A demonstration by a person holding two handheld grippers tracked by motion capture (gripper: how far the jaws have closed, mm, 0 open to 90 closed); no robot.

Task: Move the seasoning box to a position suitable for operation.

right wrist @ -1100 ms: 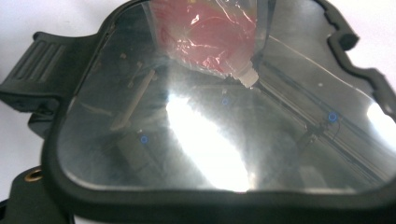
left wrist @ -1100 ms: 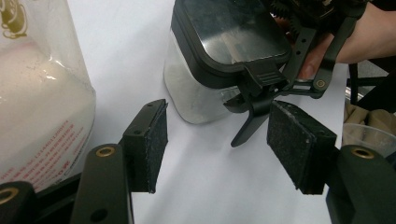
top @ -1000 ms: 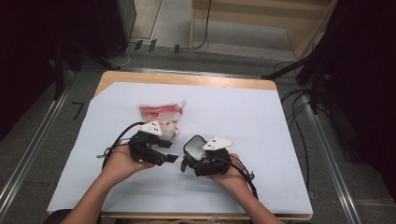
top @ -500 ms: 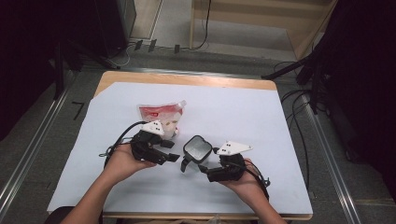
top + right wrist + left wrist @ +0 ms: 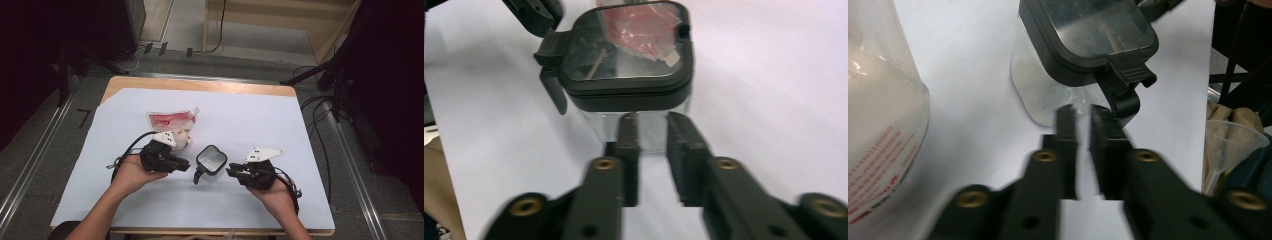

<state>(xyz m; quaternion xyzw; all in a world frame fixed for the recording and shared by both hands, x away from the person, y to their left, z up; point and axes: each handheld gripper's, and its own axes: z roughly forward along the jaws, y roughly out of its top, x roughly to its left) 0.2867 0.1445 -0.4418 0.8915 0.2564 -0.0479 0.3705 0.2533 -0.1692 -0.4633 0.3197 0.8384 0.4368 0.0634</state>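
I see one clear jar with a dark clip lid, standing on the bench between my grippers. One pouch bears red print, too blurred to read. Left gripper fingers are pressed near together, empty; the right gripper's have just closed, gripping nothing.

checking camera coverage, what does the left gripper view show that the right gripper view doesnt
Left gripper view: a clear pouch of pale powder with red print, close at the left, and a clear funnel at the right edge.
Right gripper view: the left tool beside the latch, and a red shape seen at the lid.
Both: the clear container with its black-rimmed lid, on the white table cover.
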